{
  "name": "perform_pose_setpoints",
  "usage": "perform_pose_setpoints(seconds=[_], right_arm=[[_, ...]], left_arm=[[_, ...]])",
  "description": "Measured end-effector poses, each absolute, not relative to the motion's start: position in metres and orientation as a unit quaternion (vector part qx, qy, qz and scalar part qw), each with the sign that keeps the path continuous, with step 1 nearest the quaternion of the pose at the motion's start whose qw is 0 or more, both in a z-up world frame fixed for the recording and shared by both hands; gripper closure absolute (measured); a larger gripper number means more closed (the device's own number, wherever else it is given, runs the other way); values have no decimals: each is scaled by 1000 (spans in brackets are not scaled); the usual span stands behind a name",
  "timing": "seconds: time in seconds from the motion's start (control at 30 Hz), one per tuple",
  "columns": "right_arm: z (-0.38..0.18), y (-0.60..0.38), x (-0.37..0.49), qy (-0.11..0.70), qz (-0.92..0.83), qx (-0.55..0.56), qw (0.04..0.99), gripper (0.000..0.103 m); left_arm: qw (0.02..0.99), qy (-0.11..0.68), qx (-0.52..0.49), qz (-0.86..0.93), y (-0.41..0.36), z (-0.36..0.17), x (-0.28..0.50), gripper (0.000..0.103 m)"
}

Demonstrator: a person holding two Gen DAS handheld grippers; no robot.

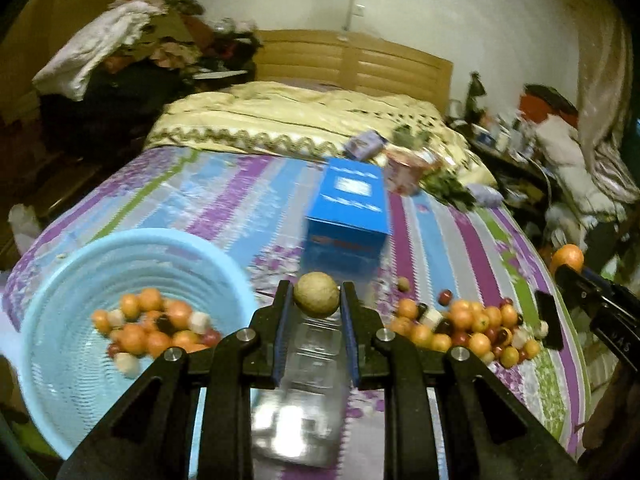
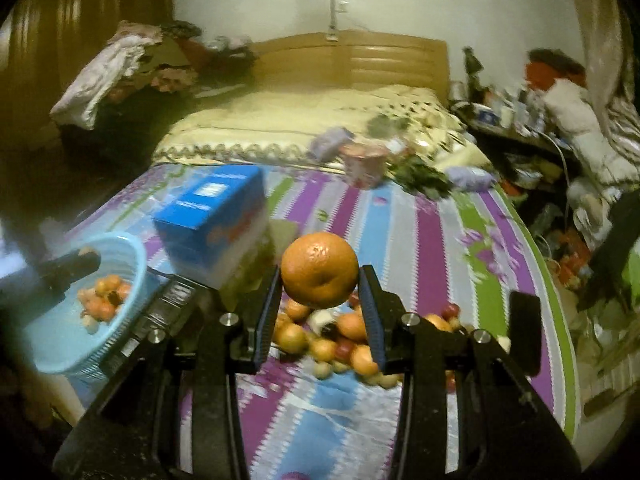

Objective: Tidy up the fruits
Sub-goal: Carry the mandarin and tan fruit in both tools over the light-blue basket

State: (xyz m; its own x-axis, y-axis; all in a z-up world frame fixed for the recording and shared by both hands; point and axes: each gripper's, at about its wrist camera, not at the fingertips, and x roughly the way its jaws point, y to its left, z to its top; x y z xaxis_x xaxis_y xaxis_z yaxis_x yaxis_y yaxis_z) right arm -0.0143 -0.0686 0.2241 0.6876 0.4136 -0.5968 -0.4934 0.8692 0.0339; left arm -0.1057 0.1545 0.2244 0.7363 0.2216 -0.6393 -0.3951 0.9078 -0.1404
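My left gripper point(image 1: 316, 298) is shut on a small tan round fruit point(image 1: 316, 294) and holds it above the bed beside the light blue basket point(image 1: 52, 344), which holds several small fruits point(image 1: 152, 328). My right gripper point(image 2: 319, 280) is shut on an orange point(image 2: 319, 270) and holds it above a pile of small fruits point(image 2: 340, 340) on the striped bedspread. That pile also shows in the left wrist view point(image 1: 468, 328), with the right gripper point(image 1: 572, 272) and its orange point(image 1: 567, 257) at the right edge. The basket shows in the right wrist view point(image 2: 124, 320) at the left.
A blue box point(image 1: 350, 216) lies on the striped bedspread point(image 1: 224, 200) behind the fruit; it also shows in the right wrist view point(image 2: 212, 216). A clear plastic container point(image 1: 308, 384) lies under the left gripper. A pink cup point(image 2: 364, 166), greenery and a folded quilt lie farther back.
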Motion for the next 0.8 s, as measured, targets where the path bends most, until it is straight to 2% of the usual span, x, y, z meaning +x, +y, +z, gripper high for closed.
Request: perform_pose_setpoints(seconds=[0.5, 0.8], right_arm=[[247, 69, -40, 297, 353, -101, 882, 63], [239, 146, -47, 336, 406, -130, 840, 63]], left_arm=[[902, 309, -169, 252, 269, 249, -171, 80], [882, 330, -189, 278, 329, 241, -194, 80]])
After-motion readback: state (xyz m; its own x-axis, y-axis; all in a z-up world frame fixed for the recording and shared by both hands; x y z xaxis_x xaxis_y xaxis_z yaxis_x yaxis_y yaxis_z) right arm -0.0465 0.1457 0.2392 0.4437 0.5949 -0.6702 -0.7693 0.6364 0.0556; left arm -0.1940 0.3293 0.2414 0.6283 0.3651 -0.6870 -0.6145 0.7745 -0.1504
